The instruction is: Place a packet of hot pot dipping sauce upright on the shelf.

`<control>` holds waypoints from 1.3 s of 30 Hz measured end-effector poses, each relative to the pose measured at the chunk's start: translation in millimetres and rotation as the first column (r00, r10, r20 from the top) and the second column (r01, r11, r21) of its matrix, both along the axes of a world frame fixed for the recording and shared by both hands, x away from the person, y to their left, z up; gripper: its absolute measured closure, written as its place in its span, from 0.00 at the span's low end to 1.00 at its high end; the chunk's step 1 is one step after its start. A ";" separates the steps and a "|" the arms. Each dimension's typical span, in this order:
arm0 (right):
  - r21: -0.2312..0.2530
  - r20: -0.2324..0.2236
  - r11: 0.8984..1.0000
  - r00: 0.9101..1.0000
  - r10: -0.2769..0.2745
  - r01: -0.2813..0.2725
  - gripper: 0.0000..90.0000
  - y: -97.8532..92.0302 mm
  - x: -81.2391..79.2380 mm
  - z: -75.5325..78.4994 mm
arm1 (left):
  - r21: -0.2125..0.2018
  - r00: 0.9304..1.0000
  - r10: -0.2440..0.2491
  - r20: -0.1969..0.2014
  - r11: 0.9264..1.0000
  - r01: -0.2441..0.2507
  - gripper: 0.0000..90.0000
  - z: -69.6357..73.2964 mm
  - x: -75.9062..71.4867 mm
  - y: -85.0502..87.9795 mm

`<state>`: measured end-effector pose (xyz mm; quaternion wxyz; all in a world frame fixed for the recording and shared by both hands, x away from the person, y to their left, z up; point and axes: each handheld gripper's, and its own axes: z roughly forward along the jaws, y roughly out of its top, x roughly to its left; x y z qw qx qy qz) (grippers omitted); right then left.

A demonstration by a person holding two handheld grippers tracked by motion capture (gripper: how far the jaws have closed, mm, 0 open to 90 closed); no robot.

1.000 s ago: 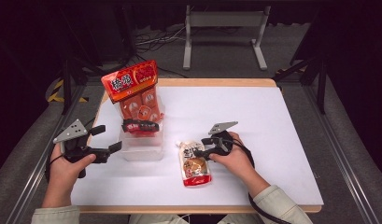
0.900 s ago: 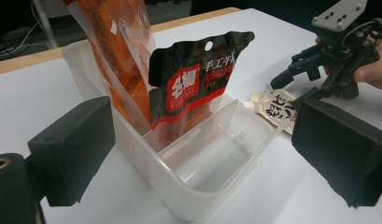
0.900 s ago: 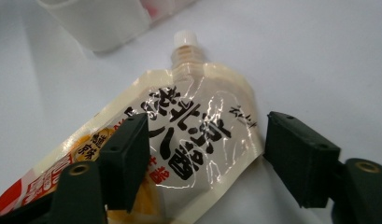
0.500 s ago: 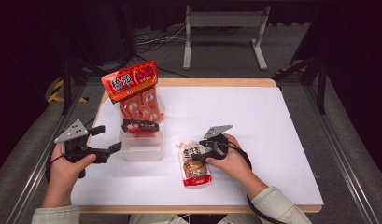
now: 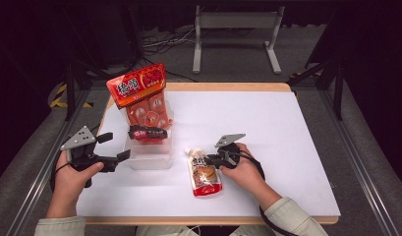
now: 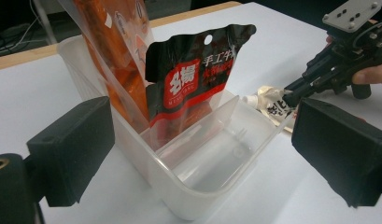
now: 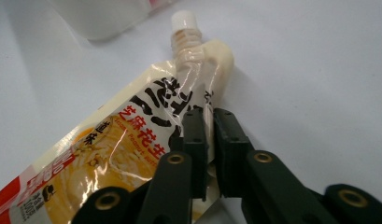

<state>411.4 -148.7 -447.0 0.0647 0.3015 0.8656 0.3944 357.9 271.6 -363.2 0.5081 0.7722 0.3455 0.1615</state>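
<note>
The right gripper [image 7: 205,140], its jaws just closing, is now pinching the spout pouch [image 7: 132,149] lying on the bench [image 5: 287,147] beside the clear bin [image 5: 149,156], so lifting can begin, while the left gripper [image 5: 112,150] is waiting open.

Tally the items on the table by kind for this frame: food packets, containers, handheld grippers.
Food packets: 3 (large orange-red bag, black-and-red pouch, cream spouted pouch)
Containers: 1 (clear plastic bin)
Grippers: 2 (left gripper open beside the bin, right gripper shut on the spouted pouch)
Total: 6
</note>
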 end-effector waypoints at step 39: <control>0.161 0.138 0.986 0.990 0.029 -0.052 1.00 -20.2 -36.9 79.7 | 0.005 0.997 -0.070 0.036 0.998 0.069 0.07 12.3 -4.3 -18.2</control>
